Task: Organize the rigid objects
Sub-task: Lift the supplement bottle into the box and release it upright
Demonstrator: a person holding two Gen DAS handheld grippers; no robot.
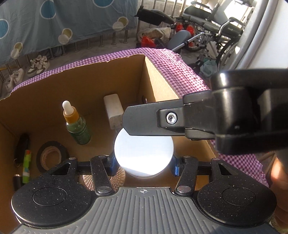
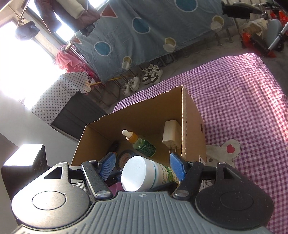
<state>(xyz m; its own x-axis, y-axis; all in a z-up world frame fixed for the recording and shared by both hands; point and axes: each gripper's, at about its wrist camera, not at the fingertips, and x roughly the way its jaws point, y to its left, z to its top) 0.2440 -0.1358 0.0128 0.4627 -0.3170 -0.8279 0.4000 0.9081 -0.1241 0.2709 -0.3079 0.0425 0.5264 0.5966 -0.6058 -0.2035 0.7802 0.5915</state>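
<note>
Home, looks like an enclosed balcony or spare room used for drying and storage. Landmark: table with purple checked cloth (image 2: pixel 234 100), cardboard box (image 2: pixel 140 118) on it. Beyond the table a blue sheet with circles (image 2: pixel 144 36) hangs over a metal railing (image 1: pixel 100 42). Sneakers (image 2: pixel 151 73) sit on the bare concrete floor under the sheet. Jacket (image 2: pixel 59 12) and pink clothes (image 2: pixel 70 61) hang by the bright window (image 2: pixel 19 59), left of the table. Wheelchair (image 1: pixel 214 23) and red plastic bags (image 1: pixel 147 41) are piled past the table's far right corner. Star-print cloth (image 2: pixel 59 95) covers something left of the box.
</note>
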